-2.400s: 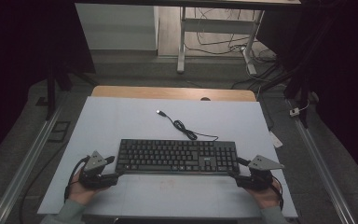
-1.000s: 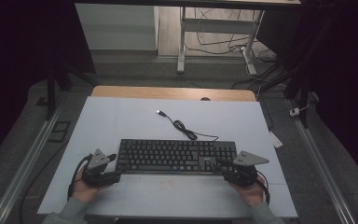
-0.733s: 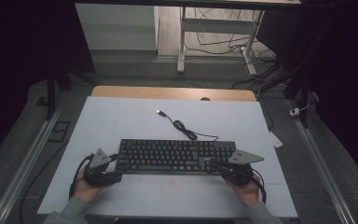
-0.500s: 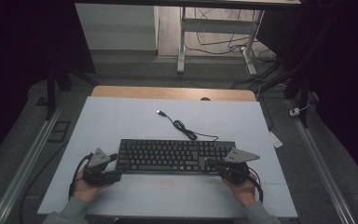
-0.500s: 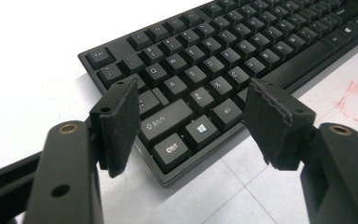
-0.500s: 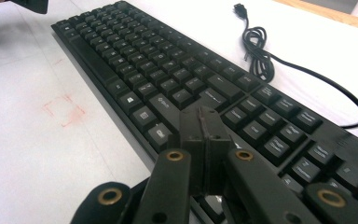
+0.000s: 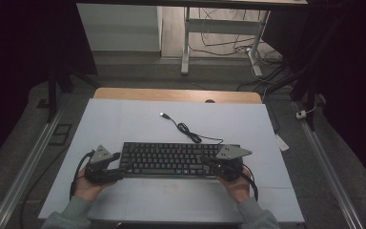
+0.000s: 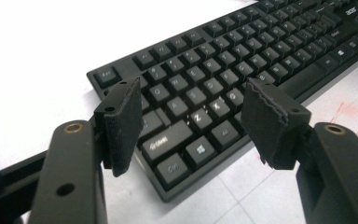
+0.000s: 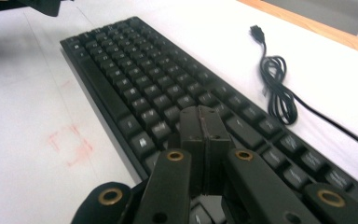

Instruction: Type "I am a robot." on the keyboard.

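So we've got the big white surface [image 7: 124, 119] with the keyboard [image 7: 171, 157] lying flat near the front edge, its cord [image 7: 190, 133] coiled behind. Our right claw [image 9: 204, 122] is pinched fully together, empty, tip over the keys, probably to poke one. Left claw [image 8: 191, 116] is spread wide over the Z/X corner, gripping nothing. We'd press straight down on one key only.

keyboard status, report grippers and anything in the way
Left gripper open over black keyboard left end. Right gripper shut, empty, above right-hand keys. Coiled black cable lies behind, clear of both.
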